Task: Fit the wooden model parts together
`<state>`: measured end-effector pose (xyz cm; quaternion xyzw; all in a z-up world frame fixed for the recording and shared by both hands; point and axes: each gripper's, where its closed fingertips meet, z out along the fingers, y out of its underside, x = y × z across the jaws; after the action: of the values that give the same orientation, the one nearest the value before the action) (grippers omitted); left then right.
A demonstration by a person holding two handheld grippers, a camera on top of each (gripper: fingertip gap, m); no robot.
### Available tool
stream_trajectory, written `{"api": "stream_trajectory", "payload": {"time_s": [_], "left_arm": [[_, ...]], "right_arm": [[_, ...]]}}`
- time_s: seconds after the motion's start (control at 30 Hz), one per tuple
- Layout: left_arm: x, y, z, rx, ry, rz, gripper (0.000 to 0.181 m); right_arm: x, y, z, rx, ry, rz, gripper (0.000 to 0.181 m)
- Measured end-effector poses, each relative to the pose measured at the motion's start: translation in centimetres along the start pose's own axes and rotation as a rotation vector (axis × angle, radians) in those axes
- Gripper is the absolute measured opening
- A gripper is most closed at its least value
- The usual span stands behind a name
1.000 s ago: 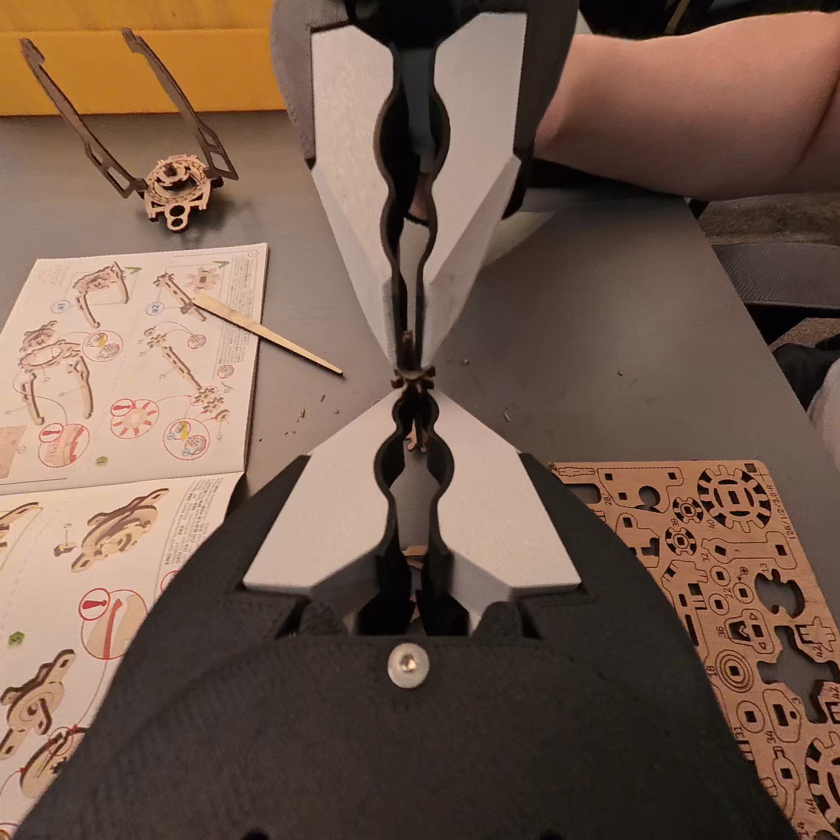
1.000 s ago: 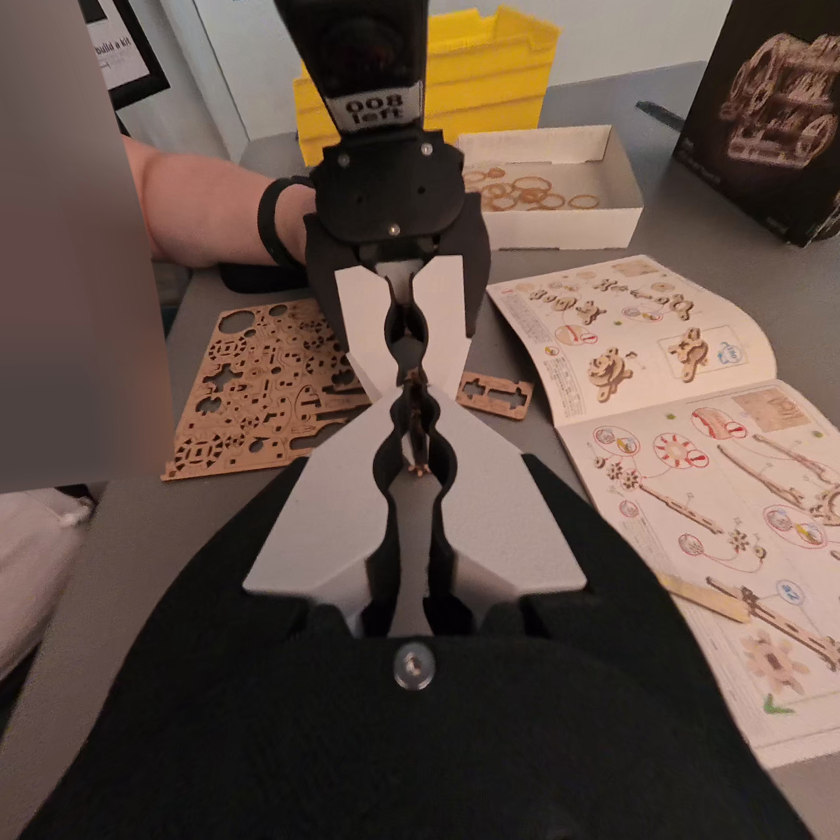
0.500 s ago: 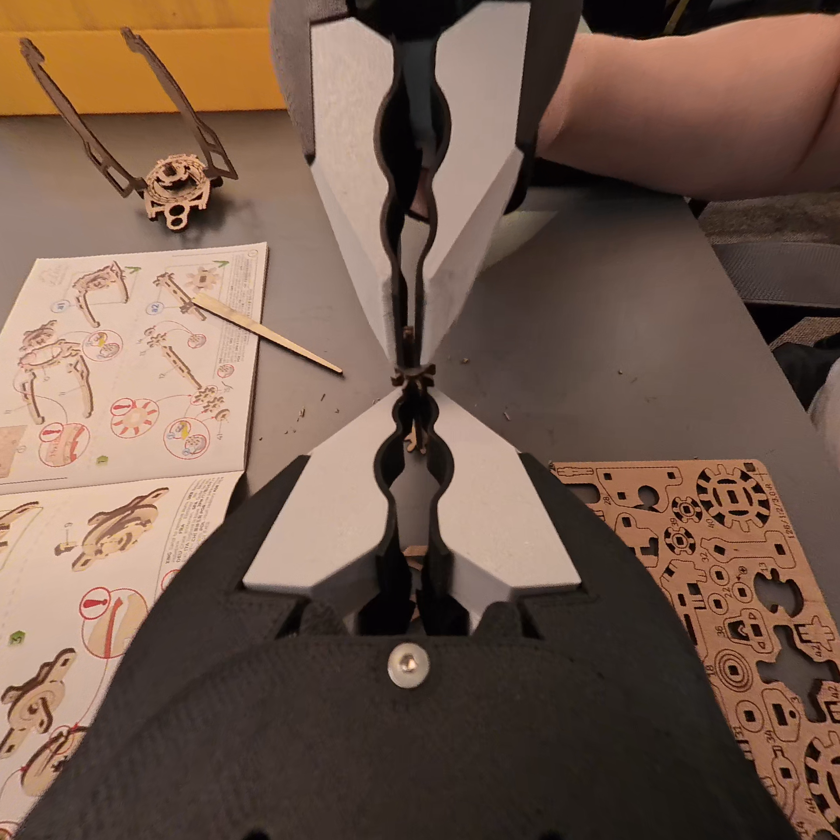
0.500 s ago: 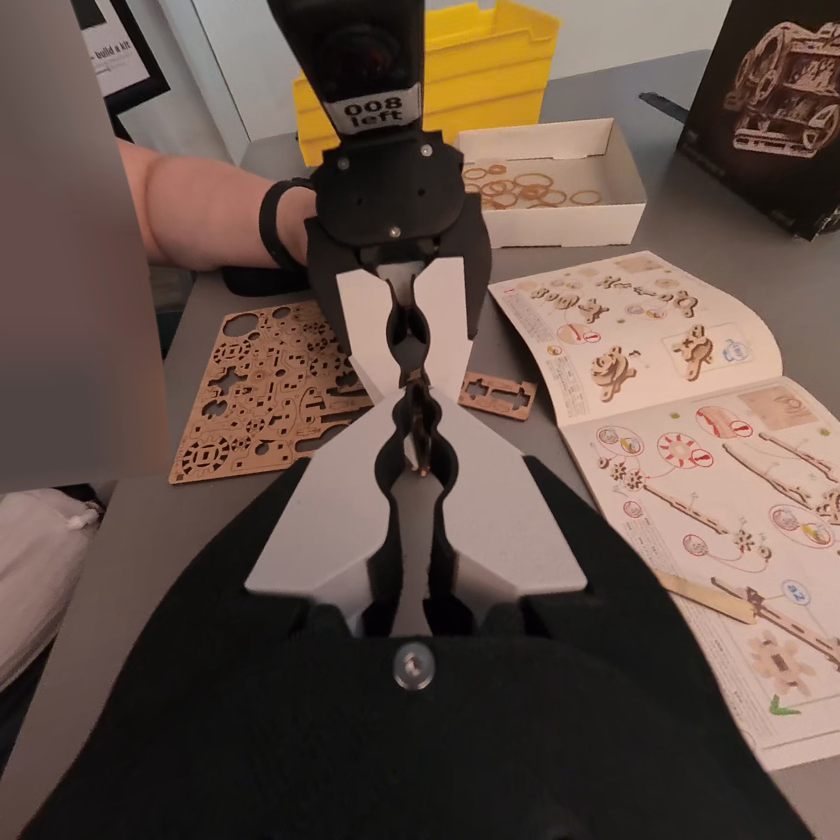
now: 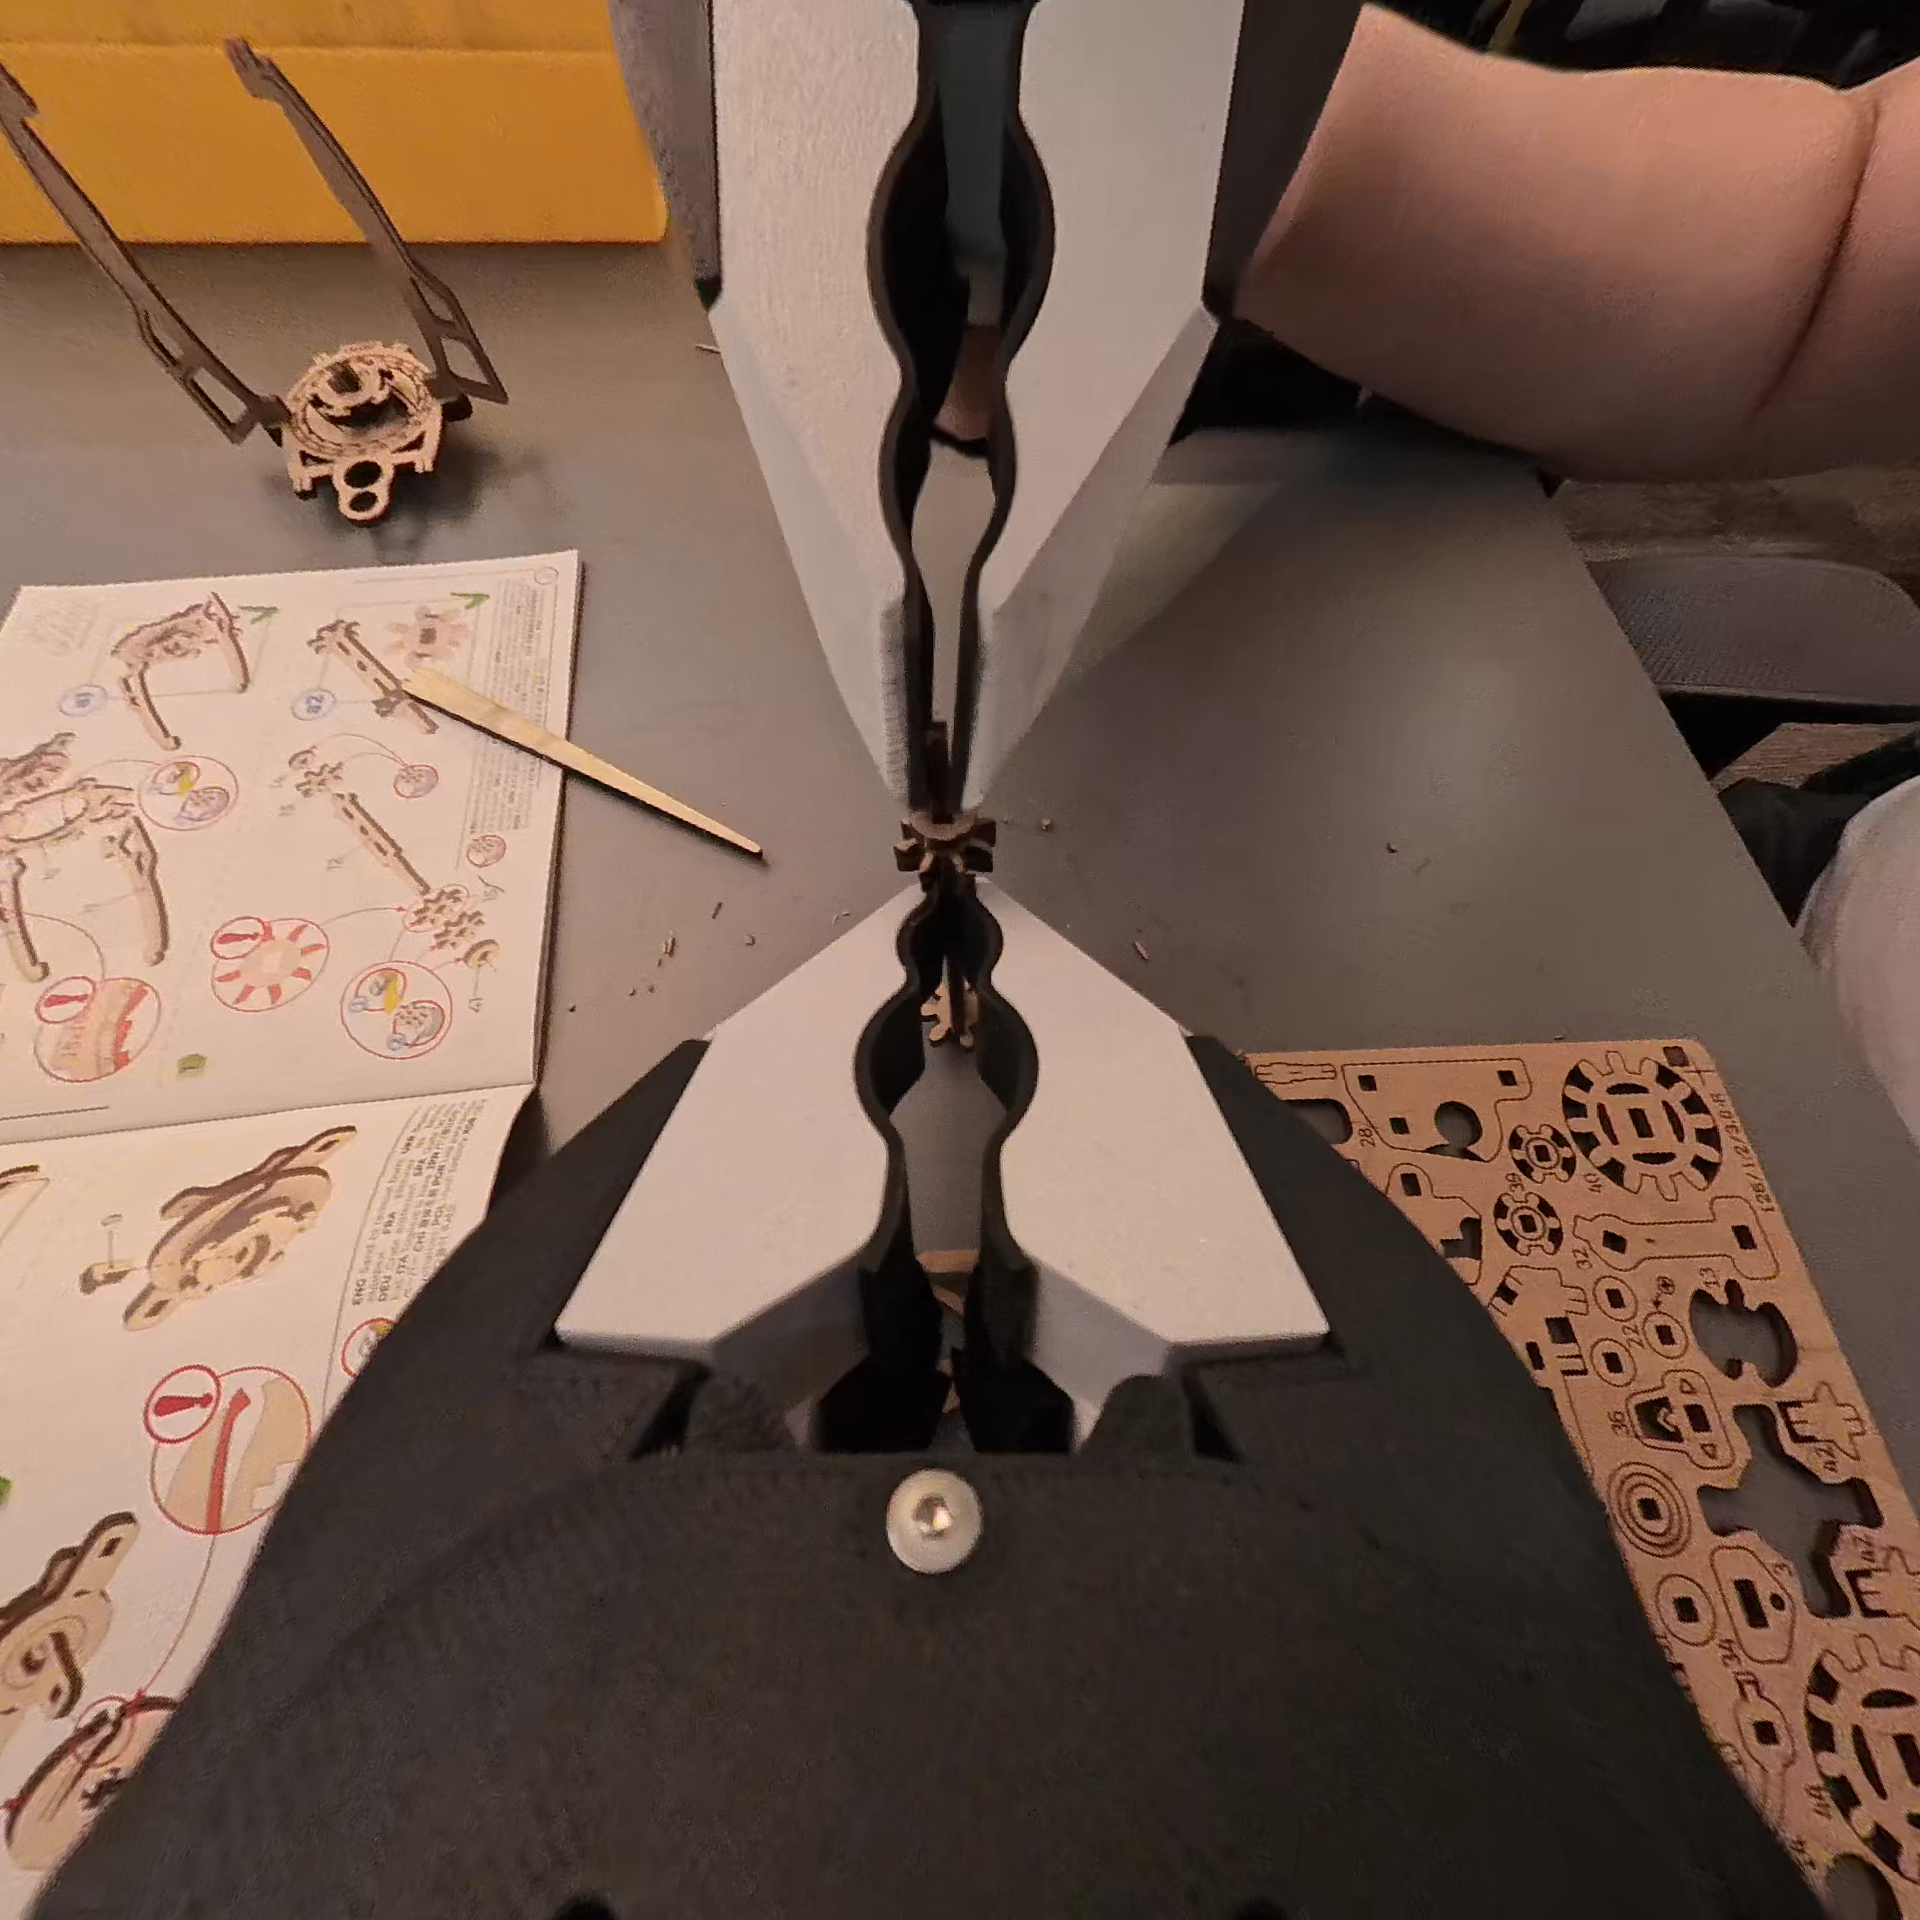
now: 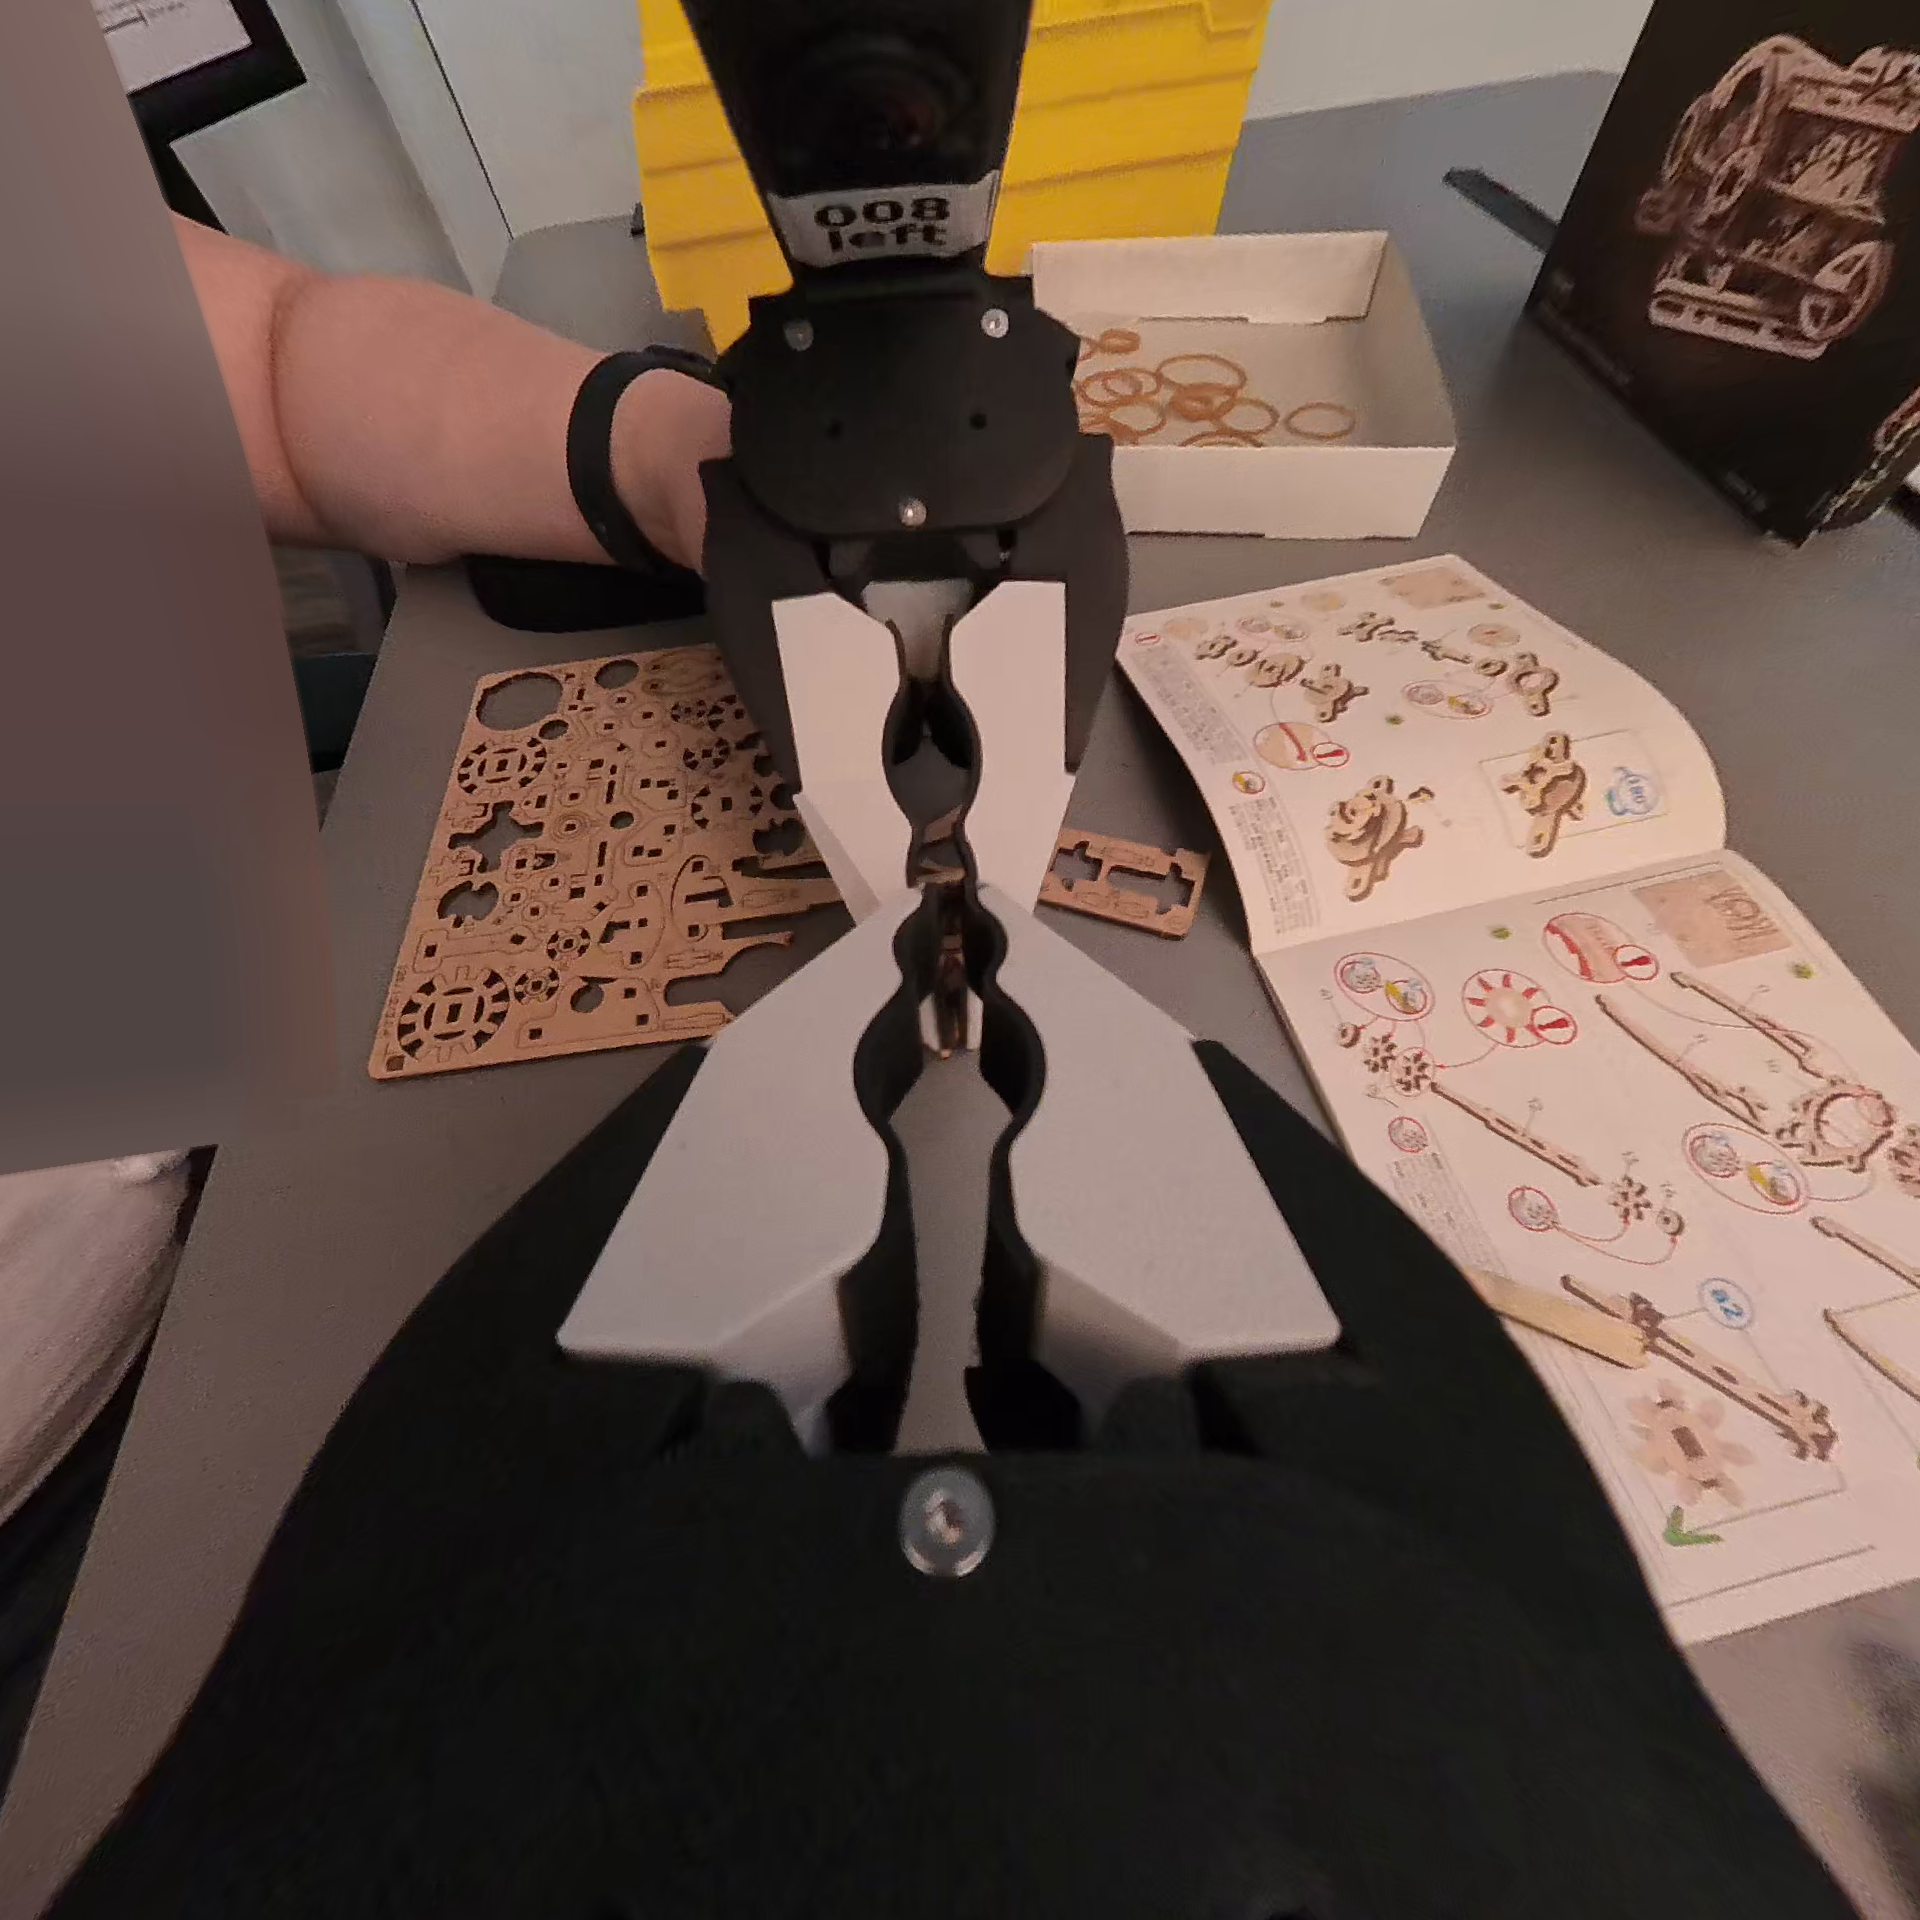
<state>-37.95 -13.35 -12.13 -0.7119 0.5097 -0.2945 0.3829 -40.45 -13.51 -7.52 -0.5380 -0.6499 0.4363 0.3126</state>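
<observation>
My left gripper (image 5: pixel 940 896) is shut on a small wooden gear piece (image 5: pixel 951 1013), whose pale teeth show between its fingers. My right gripper (image 5: pixel 938 802) comes in from the opposite side, tip to tip with it. It is shut on a thin wooden bar (image 5: pixel 935 750), seen edge-on. A dark toothed gear (image 5: pixel 943 842) sits between the two sets of tips, where the parts meet. In the right wrist view my right gripper (image 6: pixel 940 902) holds the bar (image 6: pixel 948 982), and the left gripper (image 6: pixel 940 868) faces it. Both are held above the grey table (image 5: pixel 1299 727).
An open instruction booklet (image 5: pixel 260 810) with a wooden stick (image 5: pixel 582 758) on it, a cut-out parts sheet (image 5: pixel 1662 1299), and a part-built model with two long arms (image 5: pixel 353 426) lie on the table. A white box of rubber bands (image 6: pixel 1236 395), a black kit box (image 6: pixel 1745 260) and a yellow bin (image 6: pixel 1122 125) stand behind. My hands' fingertips stand some 5 cm from each other.
Both grippers stay shut and tip to tip. The gear between them has edged slightly toward the right gripper. Otherwise almost nothing moved.
</observation>
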Motion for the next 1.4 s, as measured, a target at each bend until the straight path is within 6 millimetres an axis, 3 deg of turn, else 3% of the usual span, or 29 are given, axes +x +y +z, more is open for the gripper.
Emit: {"api": "stream_trajectory", "payload": {"time_s": [0.2, 0.47, 0.63, 0.77, 0.83, 1.4], "left_arm": [[0.0, 0.6, 0.5, -0.049, -0.021, 0.031, 0.001], [0.2, 0.7, 0.5, -0.058, -0.028, 0.063, 0.000], [0.1, 0.7, 0.4, -0.050, -0.024, 0.061, 0.000], [0.1, 0.6, 0.4, -0.045, -0.032, 0.071, 0.000], [0.0, 0.1, 0.3, -0.013, -0.039, 0.074, 0.000], [-0.3, 0.9, 0.4, -0.065, -0.066, 0.079, 0.000]], "right_arm": [[0.1, 0.0, 0.3, -0.134, 0.051, -0.011, 0.001], [-0.5, 1.1, -0.3, -0.572, 0.004, -0.111, 0.001], [-0.5, 1.2, -0.1, -0.743, -0.016, -0.151, 0.001], [-0.6, 0.9, 0.5, -0.757, -0.029, -0.127, 0.001], [-0.5, 0.8, -0.3, -0.793, -0.021, -0.129, 0.001], [-0.3, 1.1, 0.6, -0.904, -0.039, -0.164, 0.002]]}}
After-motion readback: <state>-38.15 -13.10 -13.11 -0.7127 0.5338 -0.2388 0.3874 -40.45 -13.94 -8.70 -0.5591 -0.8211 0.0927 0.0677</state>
